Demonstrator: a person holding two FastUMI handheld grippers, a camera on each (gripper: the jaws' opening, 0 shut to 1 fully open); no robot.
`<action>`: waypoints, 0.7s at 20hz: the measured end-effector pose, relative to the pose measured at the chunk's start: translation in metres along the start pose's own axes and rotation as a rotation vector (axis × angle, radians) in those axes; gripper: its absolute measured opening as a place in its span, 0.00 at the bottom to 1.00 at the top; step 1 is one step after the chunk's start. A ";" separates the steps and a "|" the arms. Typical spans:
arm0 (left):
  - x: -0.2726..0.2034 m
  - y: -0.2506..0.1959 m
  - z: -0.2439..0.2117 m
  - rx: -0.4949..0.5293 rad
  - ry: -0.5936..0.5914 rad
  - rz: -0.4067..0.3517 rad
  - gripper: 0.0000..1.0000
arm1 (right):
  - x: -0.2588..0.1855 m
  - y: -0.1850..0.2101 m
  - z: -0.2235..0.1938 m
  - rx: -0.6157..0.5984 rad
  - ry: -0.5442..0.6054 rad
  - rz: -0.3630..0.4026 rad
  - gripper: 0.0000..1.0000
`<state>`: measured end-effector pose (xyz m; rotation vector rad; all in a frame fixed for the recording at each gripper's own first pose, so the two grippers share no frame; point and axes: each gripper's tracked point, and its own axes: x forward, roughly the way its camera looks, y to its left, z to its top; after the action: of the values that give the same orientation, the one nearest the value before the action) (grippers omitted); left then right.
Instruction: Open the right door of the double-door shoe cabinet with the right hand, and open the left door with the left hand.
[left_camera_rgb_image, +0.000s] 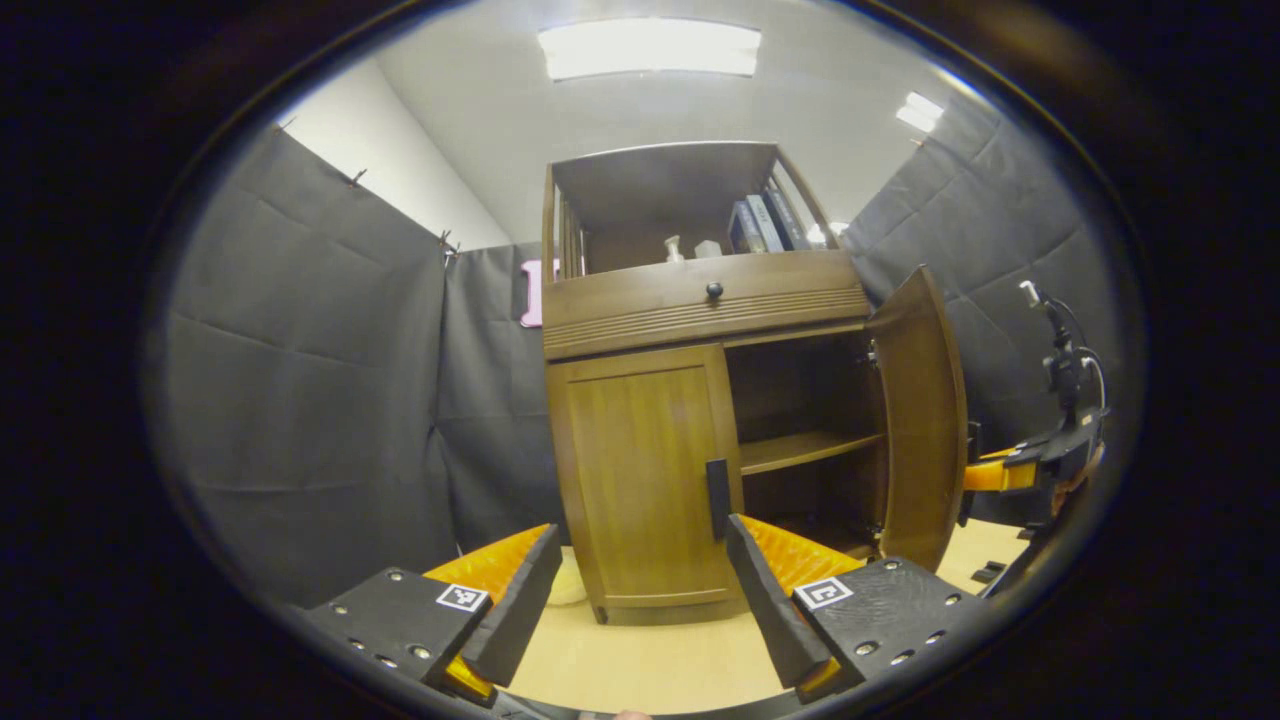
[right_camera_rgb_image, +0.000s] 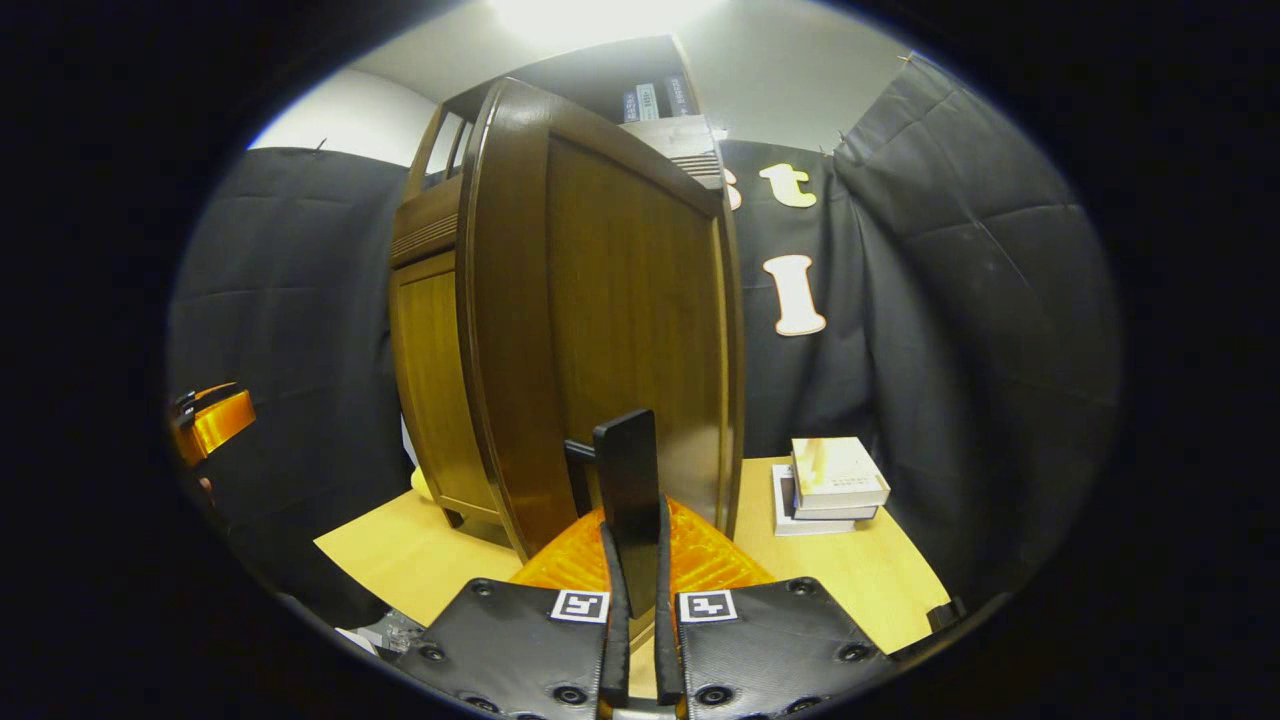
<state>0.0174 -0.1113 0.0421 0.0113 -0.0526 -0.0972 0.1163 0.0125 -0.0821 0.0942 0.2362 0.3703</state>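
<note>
The wooden shoe cabinet stands ahead in the left gripper view. Its left door is closed, with a black handle on its right edge. My left gripper is open, a short way in front of that door, and its right finger sits just below the handle. The right door is swung wide open, showing a shelf inside. In the right gripper view my right gripper is shut on the right door's black handle, with the door panel close ahead.
A stack of books lies on the light wooden surface to the right of the open door. Books and small white items stand on the cabinet's top shelf. A drawer with a round knob sits above the doors. Black cloth walls surround the booth.
</note>
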 end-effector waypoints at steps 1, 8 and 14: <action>0.000 -0.004 0.001 -0.001 -0.002 -0.004 0.96 | -0.002 -0.007 0.000 -0.001 -0.001 -0.009 0.12; 0.008 -0.022 0.005 0.014 -0.007 -0.031 0.96 | -0.014 -0.053 -0.001 0.021 -0.008 -0.067 0.08; 0.020 -0.031 0.004 0.011 -0.001 -0.062 0.96 | -0.021 -0.091 -0.001 0.034 -0.015 -0.152 0.00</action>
<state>0.0337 -0.1444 0.0470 0.0236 -0.0538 -0.1586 0.1287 -0.0801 -0.0905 0.1116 0.2334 0.2141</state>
